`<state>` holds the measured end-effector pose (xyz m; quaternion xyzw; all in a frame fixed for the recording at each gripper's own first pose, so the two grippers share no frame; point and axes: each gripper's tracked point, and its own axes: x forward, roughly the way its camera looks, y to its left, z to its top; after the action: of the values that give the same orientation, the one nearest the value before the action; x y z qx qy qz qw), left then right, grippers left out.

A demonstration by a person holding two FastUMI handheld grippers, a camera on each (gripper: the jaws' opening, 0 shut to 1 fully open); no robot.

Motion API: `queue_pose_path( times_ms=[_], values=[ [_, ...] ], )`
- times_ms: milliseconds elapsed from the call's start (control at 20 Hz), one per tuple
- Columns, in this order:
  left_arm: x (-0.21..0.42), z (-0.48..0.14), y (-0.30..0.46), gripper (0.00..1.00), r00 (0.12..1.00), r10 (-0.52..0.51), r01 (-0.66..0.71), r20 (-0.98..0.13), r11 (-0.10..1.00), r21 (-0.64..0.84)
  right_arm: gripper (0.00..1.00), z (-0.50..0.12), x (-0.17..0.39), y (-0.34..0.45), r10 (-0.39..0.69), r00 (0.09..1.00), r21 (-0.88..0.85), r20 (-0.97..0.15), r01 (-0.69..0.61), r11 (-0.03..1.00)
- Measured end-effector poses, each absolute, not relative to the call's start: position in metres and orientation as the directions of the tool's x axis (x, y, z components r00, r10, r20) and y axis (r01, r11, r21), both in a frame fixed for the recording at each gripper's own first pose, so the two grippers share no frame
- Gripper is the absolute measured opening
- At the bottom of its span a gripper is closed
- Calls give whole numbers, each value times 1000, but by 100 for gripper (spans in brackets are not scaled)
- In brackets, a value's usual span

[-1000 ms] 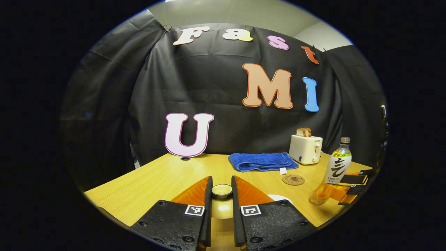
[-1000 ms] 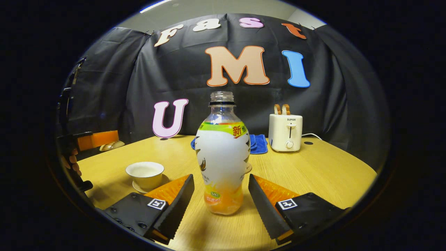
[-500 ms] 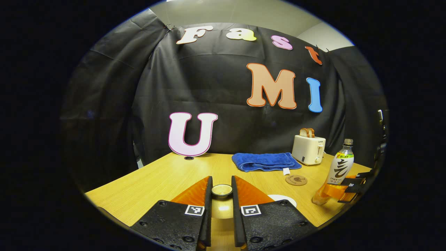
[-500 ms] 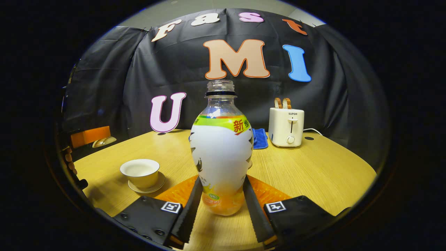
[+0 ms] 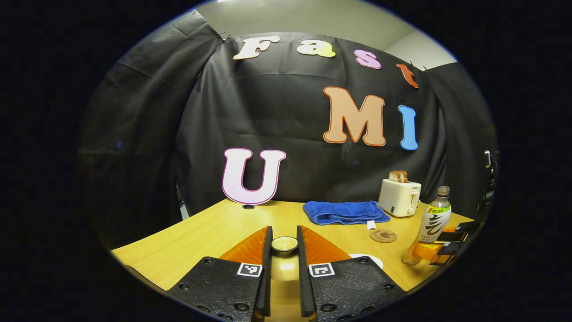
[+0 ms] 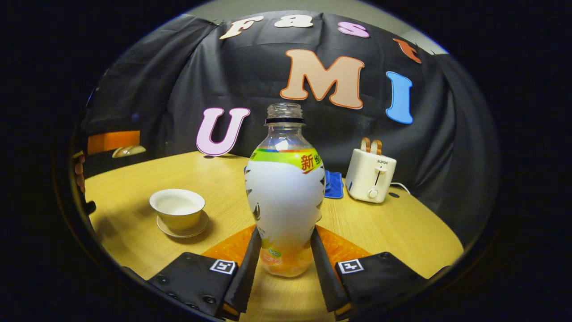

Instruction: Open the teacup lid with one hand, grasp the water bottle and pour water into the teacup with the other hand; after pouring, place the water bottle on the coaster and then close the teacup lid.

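At the bottom centre of the right gripper view, the right gripper (image 6: pixel 281 264) has both fingers pressed against the lower body of the water bottle (image 6: pixel 284 197), which stands upright with its cap off and fills the middle of the frame; whether its base touches the table (image 6: pixel 402 232) or has just cleared it cannot be told. To the lower left of the bottle sits the open teacup (image 6: pixel 177 208) on its saucer (image 6: pixel 196 228), well apart from the bottle. At the bottom centre of the left gripper view, the left gripper (image 5: pixel 284 250) is clamped on the knob of the teacup lid (image 5: pixel 284 244), held up off the cup (the white saucer rim peeks out just right of the fingers). Farther out in that view, at the right edge, the bottle and the other gripper appear, with the coaster (image 5: pixel 383 235) lying just left of them, then the blue towel (image 5: pixel 344 212) and the toaster (image 5: pixel 398 197) behind. The lid is off and the bottle grasped, so the pouring step looks to be starting. The next move calls for carrying the bottle leftward to the cup and tilting its mouth over the rim, slowly, since the cup is small and shallow.
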<state>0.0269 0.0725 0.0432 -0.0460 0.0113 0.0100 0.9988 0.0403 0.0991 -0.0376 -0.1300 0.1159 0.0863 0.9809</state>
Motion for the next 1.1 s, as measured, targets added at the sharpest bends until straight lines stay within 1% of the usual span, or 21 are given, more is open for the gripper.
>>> queue_pose_path(
  times_ms=[50, 150, 200, 350, 400, 600, 950, 1100],
  values=[
    [27, 43, 74, 23, 999, 22, -24, -23, 996, -90, 66, -37, 41, 96, 127, 962, -277, -242, -194, 941],
    [26, 44, 75, 23, 999, 23, -25, -24, 995, -94, 70, -35, 43, 95, 107, 968, -358, -225, -185, 915],
    [26, 45, 76, 23, 999, 24, -26, -25, 995, -98, 69, -32, 46, 95, 98, 972, -409, -212, -180, 895],
    [25, 45, 78, 23, 999, 22, -25, -27, 993, -118, 66, -23, 49, 93, 72, 985, -570, -159, -152, 808],
    [25, 45, 81, 23, 999, 28, -31, -28, 993, -116, 69, -22, 51, 94, 71, 987, -604, -147, -147, 783],
    [21, 54, 88, 23, 999, 38, -39, -8, 993, -111, 69, -30, 53, 98, 68, 988, -678, -140, -146, 720],
    [20, 54, 94, 22, 999, 42, -42, -7, 990, -135, 68, -26, 55, 106, 73, 994, -833, -82, -109, 543],
    [19, 57, 95, 23, 999, 42, -42, -2, 989, -140, 69, -23, 53, 111, 87, 995, -890, -55, -88, 448]
  ],
)
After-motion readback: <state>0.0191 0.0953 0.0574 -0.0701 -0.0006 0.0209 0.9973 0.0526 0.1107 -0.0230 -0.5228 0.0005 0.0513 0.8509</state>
